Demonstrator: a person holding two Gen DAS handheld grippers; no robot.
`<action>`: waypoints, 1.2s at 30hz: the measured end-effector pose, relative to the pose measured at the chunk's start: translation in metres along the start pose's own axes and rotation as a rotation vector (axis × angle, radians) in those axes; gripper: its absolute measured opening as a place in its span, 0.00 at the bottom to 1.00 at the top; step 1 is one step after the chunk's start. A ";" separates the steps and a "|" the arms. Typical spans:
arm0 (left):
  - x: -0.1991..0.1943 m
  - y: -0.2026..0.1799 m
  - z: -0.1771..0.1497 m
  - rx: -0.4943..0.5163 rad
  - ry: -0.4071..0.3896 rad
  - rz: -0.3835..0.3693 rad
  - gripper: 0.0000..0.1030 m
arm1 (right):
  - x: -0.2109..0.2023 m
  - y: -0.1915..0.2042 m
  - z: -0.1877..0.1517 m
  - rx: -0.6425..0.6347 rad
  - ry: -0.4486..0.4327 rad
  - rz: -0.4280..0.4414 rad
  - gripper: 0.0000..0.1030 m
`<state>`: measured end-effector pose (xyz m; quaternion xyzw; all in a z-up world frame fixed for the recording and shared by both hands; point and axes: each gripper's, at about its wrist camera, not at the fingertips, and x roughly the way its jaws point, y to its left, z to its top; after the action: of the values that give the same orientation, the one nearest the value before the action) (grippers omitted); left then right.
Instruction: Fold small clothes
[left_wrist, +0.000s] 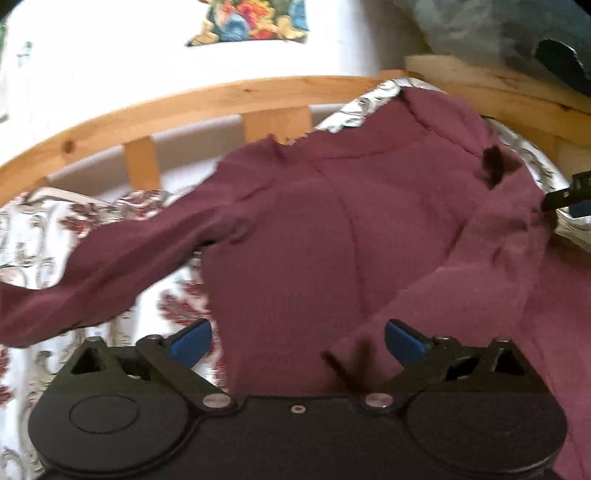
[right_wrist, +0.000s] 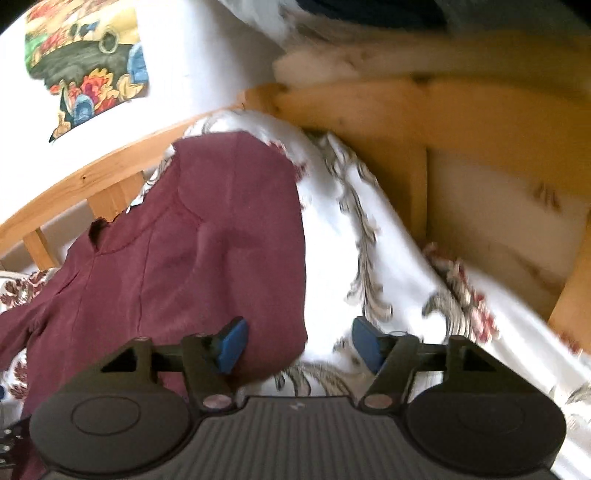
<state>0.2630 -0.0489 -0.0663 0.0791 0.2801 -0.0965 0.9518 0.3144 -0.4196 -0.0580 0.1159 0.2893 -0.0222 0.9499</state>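
maroon top (left_wrist: 332, 229) lies spread on the patterned bedspread (right_wrist: 388, 258), one sleeve outstretched, ready for folding; left tongs (left_wrist: 297, 345) and right tongs (right_wrist: 297, 345) both gape empty above its edges.

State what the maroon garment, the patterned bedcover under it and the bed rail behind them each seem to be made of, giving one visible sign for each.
Maroon garment: soft matte knit, probably cotton jersey; it drapes, shows stitched seams.
Patterned bedcover: woven white cloth, printed or embroidered red-grey florals; creases softly.
Bed rail: light wood, likely pine; knots and grain visible, slight sheen.
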 end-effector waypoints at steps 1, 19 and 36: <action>0.003 0.000 -0.001 0.006 0.005 -0.016 0.90 | 0.002 -0.002 -0.002 0.011 0.000 0.007 0.62; -0.006 0.003 0.007 -0.024 0.074 -0.134 0.02 | 0.006 0.012 -0.008 0.011 -0.018 0.050 0.17; -0.014 0.031 -0.017 -0.129 0.193 -0.049 0.38 | 0.029 0.017 0.025 0.002 -0.045 0.030 0.62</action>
<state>0.2494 -0.0139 -0.0697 0.0197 0.3779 -0.0934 0.9209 0.3540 -0.4077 -0.0507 0.1206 0.2660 -0.0109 0.9563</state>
